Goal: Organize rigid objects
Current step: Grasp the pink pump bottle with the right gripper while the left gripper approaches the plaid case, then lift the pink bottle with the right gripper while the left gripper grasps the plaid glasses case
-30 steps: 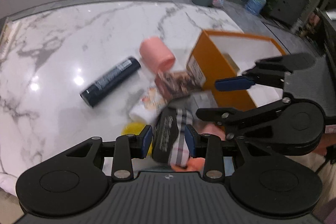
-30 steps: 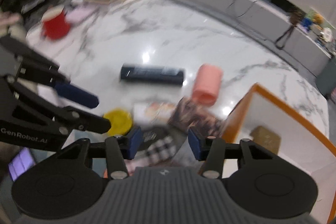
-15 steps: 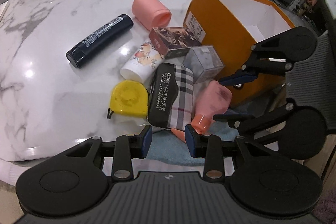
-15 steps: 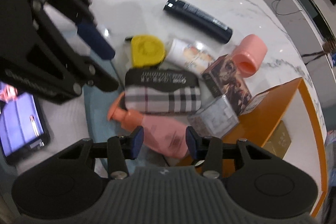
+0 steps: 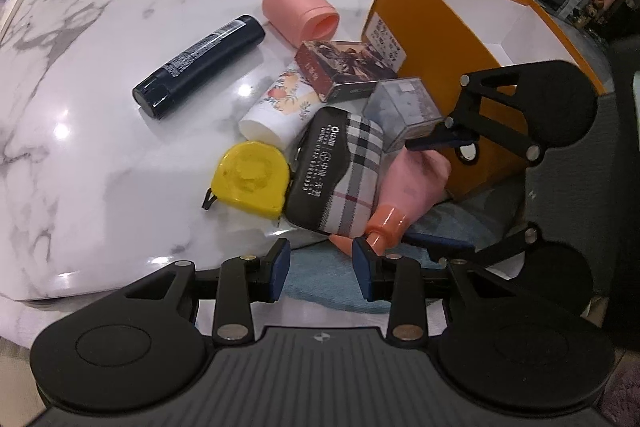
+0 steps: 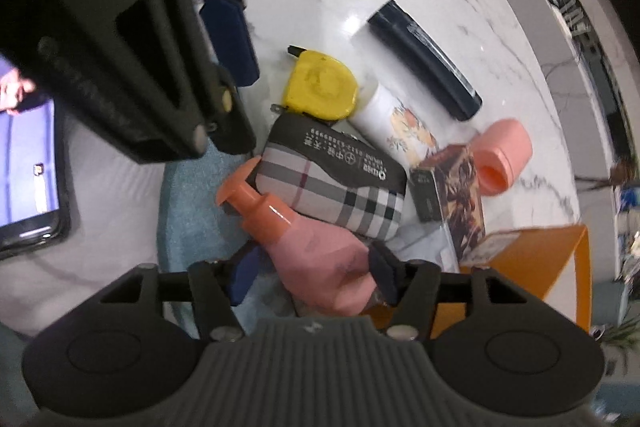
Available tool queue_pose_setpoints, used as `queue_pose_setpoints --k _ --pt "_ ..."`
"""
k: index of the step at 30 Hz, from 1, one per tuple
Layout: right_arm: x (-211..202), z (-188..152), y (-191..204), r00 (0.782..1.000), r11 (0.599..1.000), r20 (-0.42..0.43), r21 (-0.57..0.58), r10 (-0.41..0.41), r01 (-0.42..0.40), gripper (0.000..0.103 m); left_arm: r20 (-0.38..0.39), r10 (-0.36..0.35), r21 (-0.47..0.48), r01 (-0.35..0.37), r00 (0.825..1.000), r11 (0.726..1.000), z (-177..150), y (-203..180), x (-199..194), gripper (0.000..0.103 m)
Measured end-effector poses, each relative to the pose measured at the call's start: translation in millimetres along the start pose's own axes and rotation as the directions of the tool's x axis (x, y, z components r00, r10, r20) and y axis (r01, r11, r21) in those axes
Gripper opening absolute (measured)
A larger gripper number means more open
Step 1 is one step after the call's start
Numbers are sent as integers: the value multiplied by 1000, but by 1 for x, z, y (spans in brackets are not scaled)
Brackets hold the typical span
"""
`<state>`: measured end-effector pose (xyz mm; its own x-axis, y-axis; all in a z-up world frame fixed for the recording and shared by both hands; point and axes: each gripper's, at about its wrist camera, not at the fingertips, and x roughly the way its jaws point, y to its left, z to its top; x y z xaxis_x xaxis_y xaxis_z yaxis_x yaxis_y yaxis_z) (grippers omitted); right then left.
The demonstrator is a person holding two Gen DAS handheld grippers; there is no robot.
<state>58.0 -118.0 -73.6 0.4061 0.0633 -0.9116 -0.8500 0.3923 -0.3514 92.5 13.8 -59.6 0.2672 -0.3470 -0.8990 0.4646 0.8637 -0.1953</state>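
Observation:
A pink bottle [image 6: 320,251] with an orange cap lies on a blue mat [image 6: 188,195] at the table's near edge. My right gripper [image 6: 312,273] straddles its body, jaws opening, with a gap at the left pad. The left wrist view shows this gripper [image 5: 418,191] around the bottle [image 5: 412,179]. My left gripper [image 5: 320,263] is open and holds nothing, just short of the orange cap. A plaid case [image 5: 340,171] lies against the bottle. Around it are a yellow tape measure [image 5: 248,179], a white floral tube [image 5: 280,107], a printed box [image 5: 348,67] and a clear box [image 5: 404,107].
An orange box [image 5: 432,39] with a white inside stands open at the right, behind the pile. A dark bottle [image 5: 200,67] and a pink cup [image 5: 300,11] lie on the marble top [image 5: 100,147]. A phone [image 6: 28,179] lies at the left.
My right gripper has rolled and come down over the pink bottle, and its jaws have spread wider. The left gripper sank slightly, and the plaid case now lies beyond its tips.

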Motion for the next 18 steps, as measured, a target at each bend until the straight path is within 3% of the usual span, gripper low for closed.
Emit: queue_pose_setpoints --k 3,7,12,16,18 --pt "6 3 8 999 998 12 -52 -31 32 63 0 1 -1 -1 1000 1000 0 1 0 42" --pt "3 5 11 996 998 76 -31 -45 48 58 7 9 -9 -9 1000 1000 1 6 -1 42" --pt "3 8 19 993 998 98 -13 -63 65 53 18 19 -45 -18 1000 999 3 15 -4 42" --pt "-6 4 8 985 994 149 81 -92 80 34 25 19 -42 -18 1000 999 3 16 -4 42" --pt "-10 -1 -5 983 985 157 158 -91 66 32 41 18 -34 -17 999 999 3 15 -6 42"
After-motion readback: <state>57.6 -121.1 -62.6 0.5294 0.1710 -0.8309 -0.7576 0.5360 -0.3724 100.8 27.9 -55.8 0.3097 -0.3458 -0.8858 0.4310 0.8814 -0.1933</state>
